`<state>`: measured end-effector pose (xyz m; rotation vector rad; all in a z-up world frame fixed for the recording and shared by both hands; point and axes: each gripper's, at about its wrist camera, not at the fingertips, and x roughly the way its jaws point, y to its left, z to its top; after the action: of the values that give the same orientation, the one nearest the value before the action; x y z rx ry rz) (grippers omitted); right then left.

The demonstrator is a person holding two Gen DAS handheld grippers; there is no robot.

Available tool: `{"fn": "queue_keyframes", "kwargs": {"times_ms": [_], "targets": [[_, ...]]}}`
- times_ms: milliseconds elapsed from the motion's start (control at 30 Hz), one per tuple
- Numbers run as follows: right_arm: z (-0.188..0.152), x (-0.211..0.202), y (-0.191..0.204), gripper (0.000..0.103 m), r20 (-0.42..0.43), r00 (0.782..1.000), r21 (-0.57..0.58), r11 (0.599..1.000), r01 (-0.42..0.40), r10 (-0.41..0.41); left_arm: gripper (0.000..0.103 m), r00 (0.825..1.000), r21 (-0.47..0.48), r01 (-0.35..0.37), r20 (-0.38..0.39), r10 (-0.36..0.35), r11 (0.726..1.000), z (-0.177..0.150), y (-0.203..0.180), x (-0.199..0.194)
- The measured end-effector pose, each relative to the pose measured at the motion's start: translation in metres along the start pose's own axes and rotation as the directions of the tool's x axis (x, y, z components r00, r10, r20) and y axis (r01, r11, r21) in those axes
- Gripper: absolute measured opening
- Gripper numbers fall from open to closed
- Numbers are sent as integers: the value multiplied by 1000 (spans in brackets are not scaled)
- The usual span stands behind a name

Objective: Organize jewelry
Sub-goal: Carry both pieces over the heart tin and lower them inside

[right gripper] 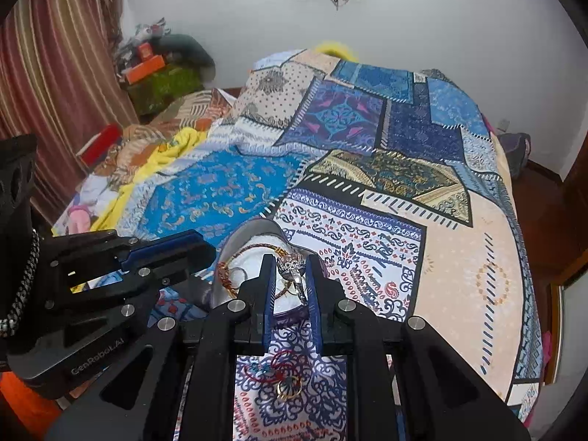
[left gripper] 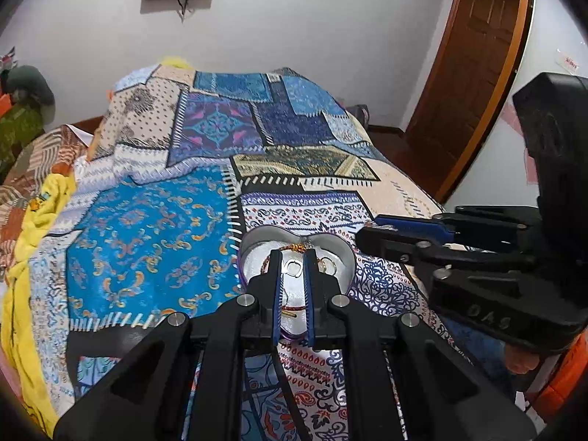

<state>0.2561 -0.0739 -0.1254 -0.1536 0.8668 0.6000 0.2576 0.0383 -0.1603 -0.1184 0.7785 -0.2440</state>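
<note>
An open heart-shaped silver tin (left gripper: 336,253) (right gripper: 235,246) lies on the patchwork bedspread. Inside it are a red-gold cord bracelet (right gripper: 224,275) and small rings (left gripper: 294,268). My left gripper (left gripper: 293,257) (right gripper: 205,253) hovers over the tin, shut, with nothing visibly between its pads. My right gripper (right gripper: 290,262) (left gripper: 362,235) hangs at the tin's right rim, shut on a sparkling silver ring (right gripper: 292,268). A red thread bracelet with a gold ring (right gripper: 284,380) lies loose on the bedspread below my right gripper.
The patchwork bedspread (left gripper: 154,228) (right gripper: 459,257) stretches ahead to a white wall. A yellow cloth (left gripper: 33,250) is bunched along the bed's left side. A wooden door (left gripper: 474,73) stands at the right. Boxes and clutter (right gripper: 154,70) sit at the far left by a striped curtain.
</note>
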Motion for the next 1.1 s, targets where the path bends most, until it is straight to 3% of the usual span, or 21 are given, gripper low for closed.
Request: {"fn": "queue_keyframes", "kwargs": {"times_ms": [267, 600, 1100], "targets": [[-2, 21, -2, 15, -62, 998, -28, 1000, -1, 0, 9, 999, 25, 22, -41, -21, 999, 0, 1, 20], [3, 30, 0, 14, -79, 997, -50, 998, -25, 21, 9, 998, 11, 41, -45, -40, 999, 0, 7, 25], [2, 42, 14, 15, -114, 992, -86, 994, -61, 51, 9, 1000, -3, -17, -11, 17, 1000, 1, 25, 7]]}}
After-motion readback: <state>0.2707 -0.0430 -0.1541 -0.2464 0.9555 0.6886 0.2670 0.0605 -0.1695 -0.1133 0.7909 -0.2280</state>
